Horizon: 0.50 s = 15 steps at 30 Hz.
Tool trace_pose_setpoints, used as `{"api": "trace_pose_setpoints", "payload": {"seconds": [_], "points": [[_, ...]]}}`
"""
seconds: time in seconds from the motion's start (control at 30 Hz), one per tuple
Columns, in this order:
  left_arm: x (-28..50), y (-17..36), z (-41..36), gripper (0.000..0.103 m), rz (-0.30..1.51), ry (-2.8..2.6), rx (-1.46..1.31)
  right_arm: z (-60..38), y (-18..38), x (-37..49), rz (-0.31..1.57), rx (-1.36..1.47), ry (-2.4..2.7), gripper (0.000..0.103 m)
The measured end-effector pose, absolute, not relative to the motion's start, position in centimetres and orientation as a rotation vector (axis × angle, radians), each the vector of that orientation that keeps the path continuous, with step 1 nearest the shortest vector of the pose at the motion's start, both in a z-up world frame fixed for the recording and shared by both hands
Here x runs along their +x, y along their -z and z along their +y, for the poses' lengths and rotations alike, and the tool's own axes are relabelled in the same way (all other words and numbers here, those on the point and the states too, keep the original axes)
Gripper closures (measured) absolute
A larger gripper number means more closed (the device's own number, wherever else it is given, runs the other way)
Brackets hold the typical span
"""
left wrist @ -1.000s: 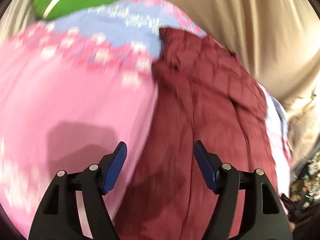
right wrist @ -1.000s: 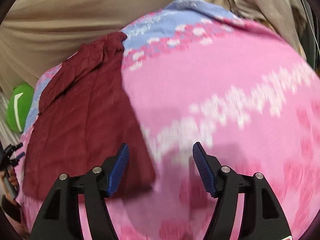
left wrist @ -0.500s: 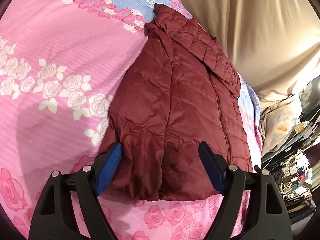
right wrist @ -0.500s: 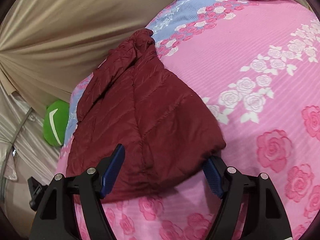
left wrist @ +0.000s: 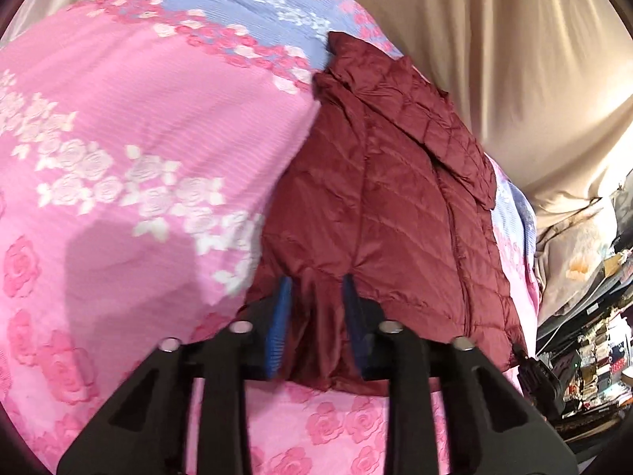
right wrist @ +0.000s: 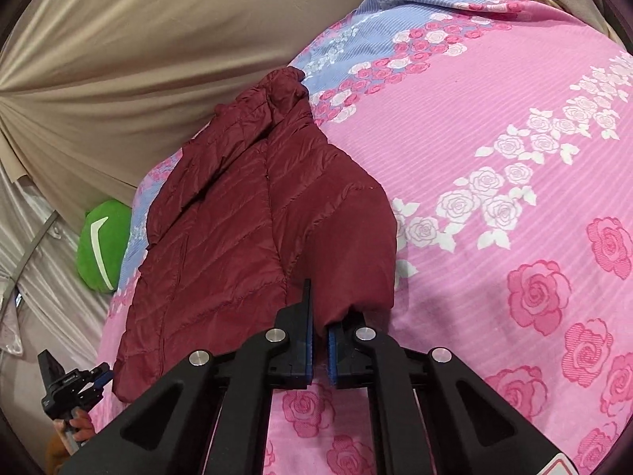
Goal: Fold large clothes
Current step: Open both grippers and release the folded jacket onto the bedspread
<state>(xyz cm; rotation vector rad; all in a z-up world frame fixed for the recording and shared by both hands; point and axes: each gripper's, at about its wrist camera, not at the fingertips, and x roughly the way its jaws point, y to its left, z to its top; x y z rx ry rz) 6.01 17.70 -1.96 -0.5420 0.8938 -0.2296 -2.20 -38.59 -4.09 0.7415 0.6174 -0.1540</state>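
Both grippers have just been closing, and each now has cloth between its blue pads. Half a second ago they stood wide apart, straddling the near hem of the dark red quilted puffer jacket (left wrist: 379, 206); now the hem is pinched at two places.

In the left wrist view the left gripper (left wrist: 316, 316) clamps a bunched fold of the hem. The fabric gathers into pleats between the pads and fans out toward 12 o'clock. The jaws stand partly apart only because the padded cloth fills the gap.

In the right wrist view the right gripper (right wrist: 320, 328) is almost fully clenched on a thin edge at the jacket's corner, which lies at about 1 o'clock from the pads. The left gripper's body shows small at 8 o'clock in this view, just past the jacket's far side.

The jacket lies roughly flat on the pink rose-printed bedspread (left wrist: 118, 138), its collar toward 12 o'clock near the blue band of the spread. A green plush cushion (right wrist: 103, 245) sits off the bed's edge against the beige draped curtain (right wrist: 138, 39).

I judge the grasp step done on both sides. The hem is probably ready to be lifted and carried toward the collar. The thin right-hand hold looks the more likely to slip.
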Motion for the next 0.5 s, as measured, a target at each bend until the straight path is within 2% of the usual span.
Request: {"api": "trace_pose_setpoints", "payload": {"seconds": [0.03, 0.1, 0.13, 0.2, 0.3, 0.33, 0.5], "points": [[5.8, 2.1, 18.0, 0.064, 0.897, 0.227, -0.553, -38.7, 4.2, -2.4, 0.617, 0.745, 0.156, 0.097], [5.8, 2.7, 18.2, 0.06, 0.913, 0.232, -0.567, -38.8, 4.4, -2.6, 0.615, 0.753, 0.153, 0.097], [5.9, 3.1, 18.1, 0.056, 0.924, 0.234, -0.573, -38.9, 4.6, -2.5, 0.619, 0.759, 0.153, 0.091], [5.9, 3.6, 17.9, 0.05, 0.934, 0.234, -0.587, -39.1, 5.1, -2.4, 0.629, 0.78, 0.17, 0.086], [6.0, 3.9, 17.5, 0.036, 0.915, 0.259, -0.602, -39.5, 5.5, -2.2, 0.637, 0.813, 0.171, 0.059], [6.1, 3.8, 17.4, 0.031, 0.908, 0.264, -0.609, -39.7, 5.6, -2.1, 0.634, 0.828, 0.166, 0.056], [5.6, 3.0, 19.2, 0.031, 0.831, 0.089, -0.66, -39.8, 5.3, -1.3, 0.637, 0.847, 0.152, 0.051]]}}
